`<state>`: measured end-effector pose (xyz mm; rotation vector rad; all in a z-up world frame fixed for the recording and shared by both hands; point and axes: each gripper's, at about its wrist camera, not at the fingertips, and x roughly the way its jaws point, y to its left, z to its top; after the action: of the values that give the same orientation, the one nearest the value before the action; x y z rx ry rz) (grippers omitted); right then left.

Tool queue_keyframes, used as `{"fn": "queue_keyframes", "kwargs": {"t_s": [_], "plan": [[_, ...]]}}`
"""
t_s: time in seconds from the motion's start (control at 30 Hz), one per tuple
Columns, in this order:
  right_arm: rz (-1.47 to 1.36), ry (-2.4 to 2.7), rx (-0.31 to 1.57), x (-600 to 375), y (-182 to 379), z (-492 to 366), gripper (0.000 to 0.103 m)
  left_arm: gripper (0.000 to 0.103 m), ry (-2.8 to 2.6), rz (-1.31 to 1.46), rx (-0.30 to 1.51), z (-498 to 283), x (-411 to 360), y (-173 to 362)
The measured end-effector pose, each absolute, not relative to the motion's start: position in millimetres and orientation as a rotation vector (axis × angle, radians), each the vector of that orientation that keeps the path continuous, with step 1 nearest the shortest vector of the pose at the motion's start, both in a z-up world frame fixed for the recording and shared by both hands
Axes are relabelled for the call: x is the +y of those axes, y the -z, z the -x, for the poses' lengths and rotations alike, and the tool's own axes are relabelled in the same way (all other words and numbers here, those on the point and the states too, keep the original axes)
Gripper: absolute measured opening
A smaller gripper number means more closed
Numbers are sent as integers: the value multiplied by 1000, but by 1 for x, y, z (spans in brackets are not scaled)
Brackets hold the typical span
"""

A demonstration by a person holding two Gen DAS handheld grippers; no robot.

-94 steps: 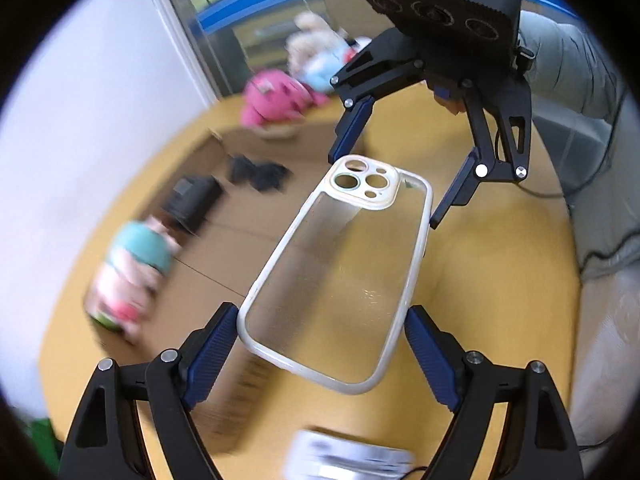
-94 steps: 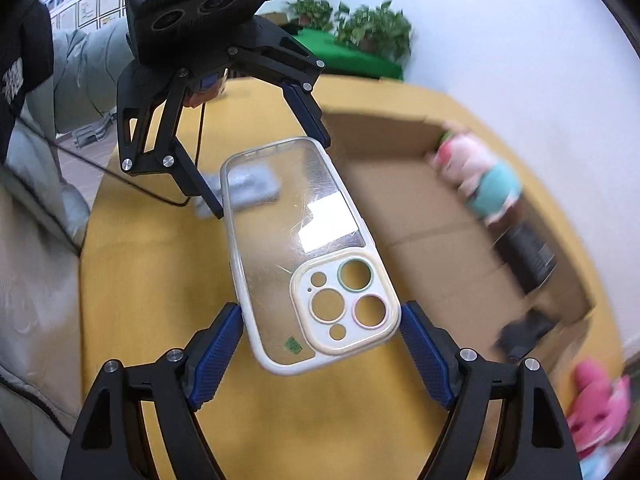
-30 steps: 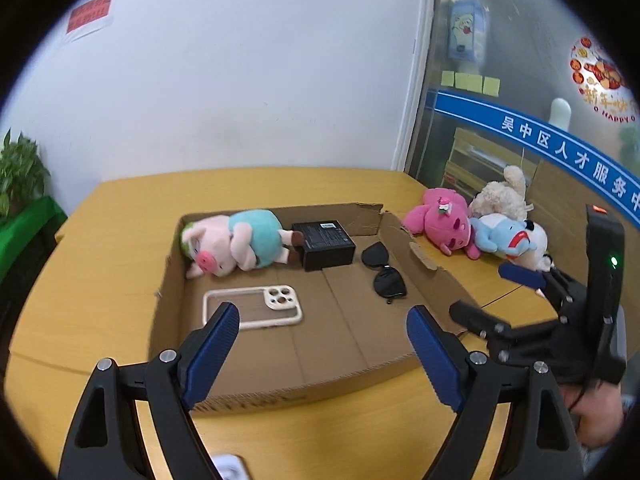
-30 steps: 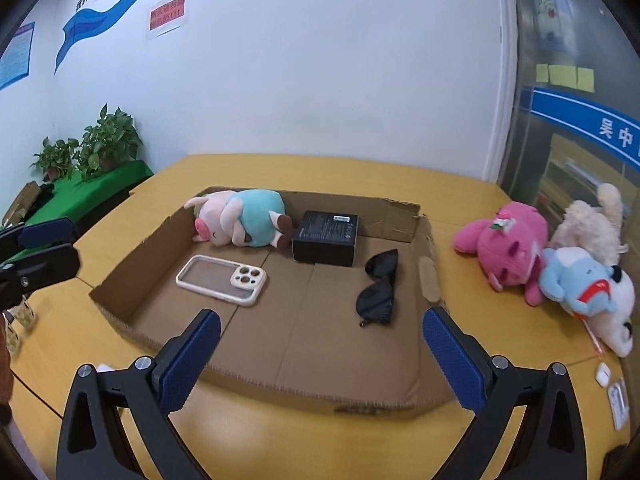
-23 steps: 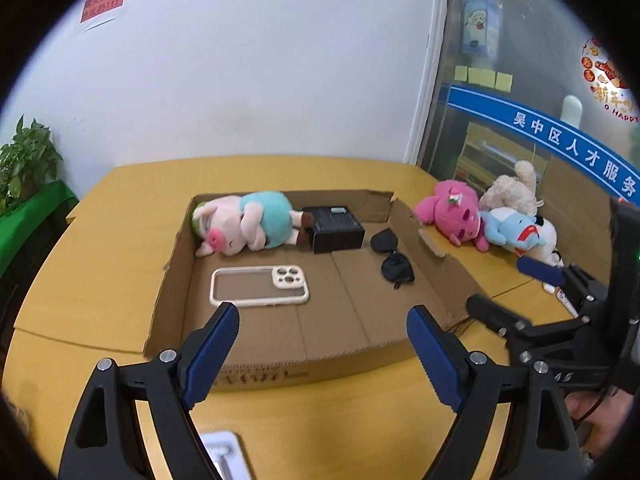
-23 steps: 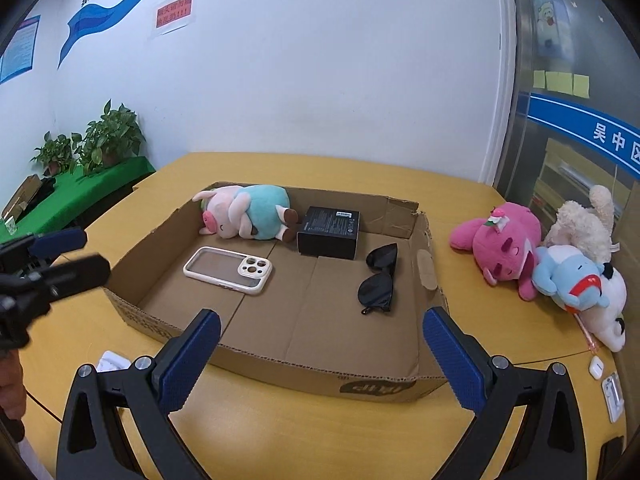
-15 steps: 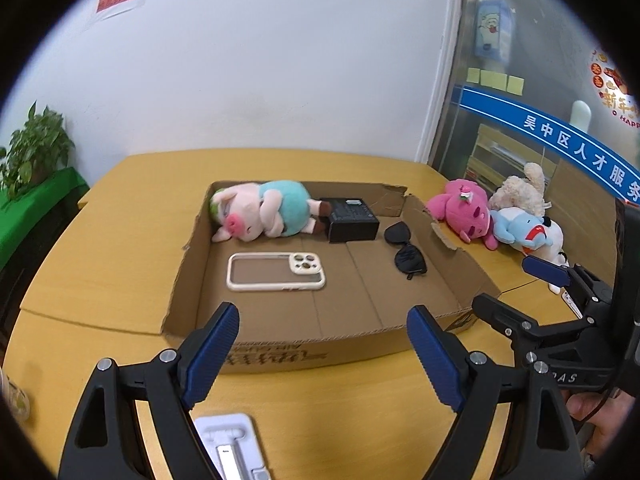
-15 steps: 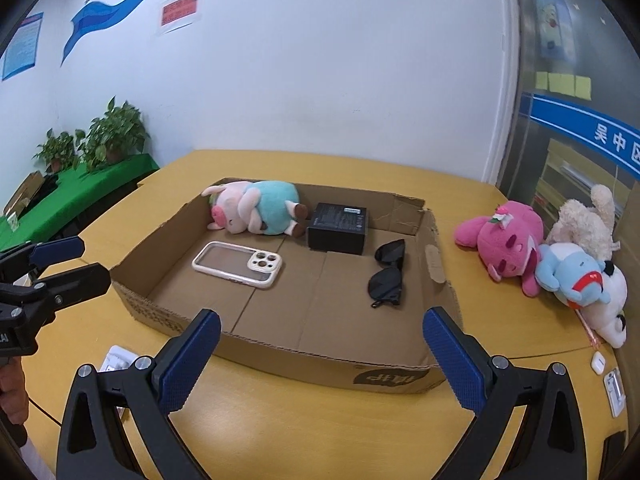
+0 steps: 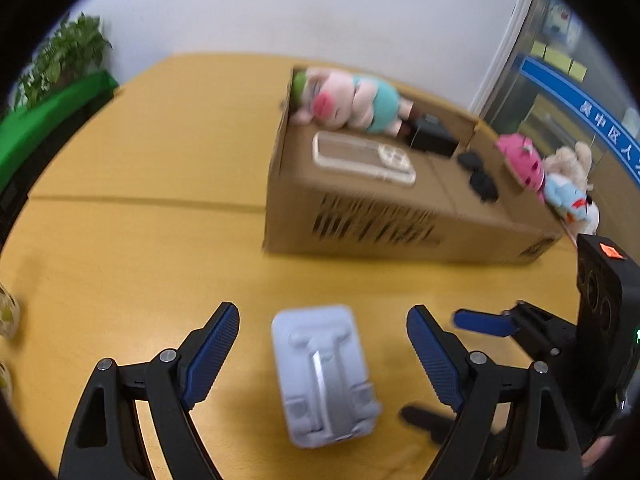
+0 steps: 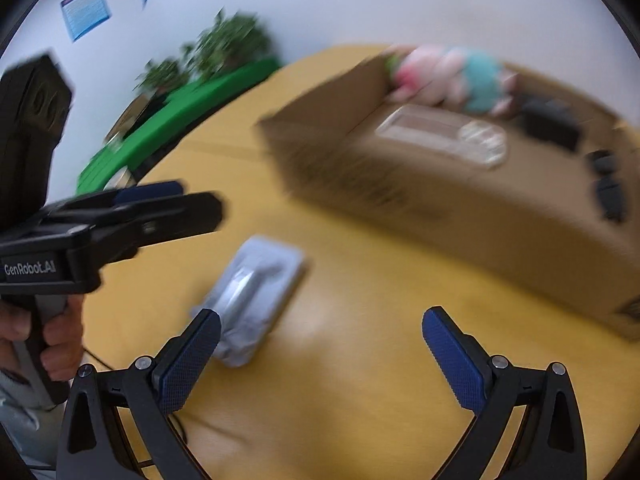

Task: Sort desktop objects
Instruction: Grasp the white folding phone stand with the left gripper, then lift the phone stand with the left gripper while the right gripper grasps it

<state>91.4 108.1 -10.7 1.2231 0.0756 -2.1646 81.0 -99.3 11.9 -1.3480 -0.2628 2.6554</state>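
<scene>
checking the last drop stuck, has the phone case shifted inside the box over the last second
No. The phone case lies flat on the cardboard box floor, just in front of the pig plush, as before; only the cameras dipped.

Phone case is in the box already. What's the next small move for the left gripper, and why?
Probably lower the left gripper straight onto the white moulded tray and close. Its jaws stand open with the tray lying flat on the table between them, not yet touched, and it sits outside the cardboard box. The right gripper is open too, but off to the tray's side.
</scene>
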Motion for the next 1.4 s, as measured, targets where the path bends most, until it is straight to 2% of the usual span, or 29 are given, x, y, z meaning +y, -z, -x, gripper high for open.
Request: {"fn": "queue_keyframes", "kwargs": {"t_s": [0.23, 0.27, 0.33, 0.37, 0.43, 0.57, 0.7, 0.73, 0.8, 1.13, 1.4], "plan": [[-1208, 2072, 183, 59, 41, -108, 100, 85, -2540, 1475, -281, -76, -110, 26], [-1199, 2073, 209, 54, 45, -110, 100, 84, -2519, 1498, -291, -74, -111, 32], [-1166, 2090, 274, 47, 46, -114, 99, 72, -2467, 1541, -318, -72, -111, 40], [-1156, 2093, 297, 45, 47, -115, 99, 72, -2484, 1518, -302, -73, -110, 39], [-1151, 2103, 311, 47, 47, -115, 96, 71, -2463, 1522, -299, -71, -105, 40], [-1155, 2186, 359, 70, 48, -107, 82, 66, -2465, 1535, -285, -69, -94, 40], [-1201, 2223, 289, 101, 46, -94, 82, 65, -2487, 1543, -320, -61, -85, 40], [-1204, 2224, 272, 103, 46, -92, 83, 63, -2493, 1545, -323, -58, -84, 40], [-1199, 2228, 260, 103, 47, -89, 84, 46, -2513, 1552, -351, -53, -86, 40], [-1205, 2218, 214, 91, 47, -84, 89, 46, -2504, 1607, -411, -48, -95, 40], [-1276, 2088, 102, 129, 39, -92, 90, 45, -2291, 1498, -139, -52, -40, 41]]}}
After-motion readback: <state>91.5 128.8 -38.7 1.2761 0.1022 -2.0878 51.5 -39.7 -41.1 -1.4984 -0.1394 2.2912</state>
